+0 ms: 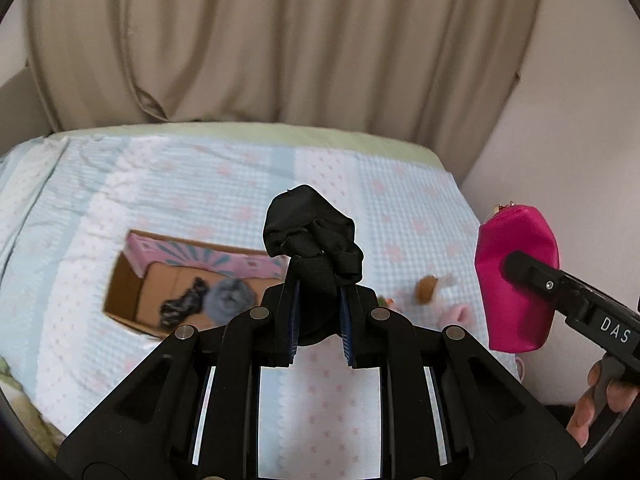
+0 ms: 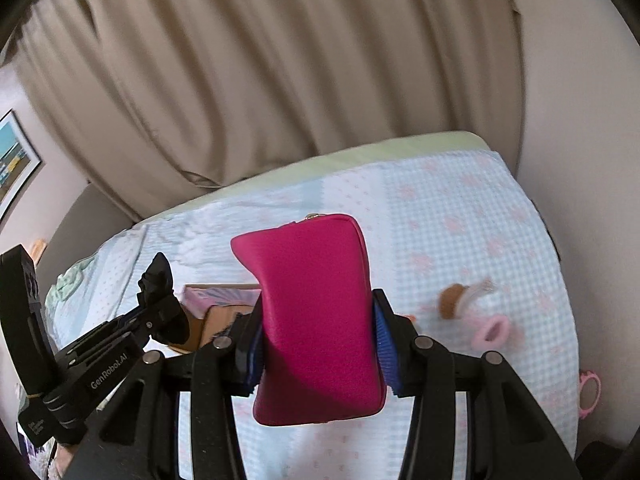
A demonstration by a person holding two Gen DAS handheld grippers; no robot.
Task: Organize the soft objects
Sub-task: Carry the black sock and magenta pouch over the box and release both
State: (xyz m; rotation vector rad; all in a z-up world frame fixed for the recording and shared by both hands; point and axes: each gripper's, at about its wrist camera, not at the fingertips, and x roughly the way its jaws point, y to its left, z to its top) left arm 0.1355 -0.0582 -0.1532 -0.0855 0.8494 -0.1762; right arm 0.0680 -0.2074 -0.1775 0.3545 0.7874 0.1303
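My left gripper is shut on a bunched black cloth and holds it in the air above the bed; it also shows in the right wrist view. My right gripper is shut on a magenta zip pouch, held above the bed; the pouch also shows at the right of the left wrist view. An open cardboard box lies on the bed at the left, with a grey fluffy item and a dark item inside.
The bed has a light blue checked cover. A small brown and white plush and a pink scrunchie lie on its right side. A beige curtain hangs behind the bed. A wall stands at the right.
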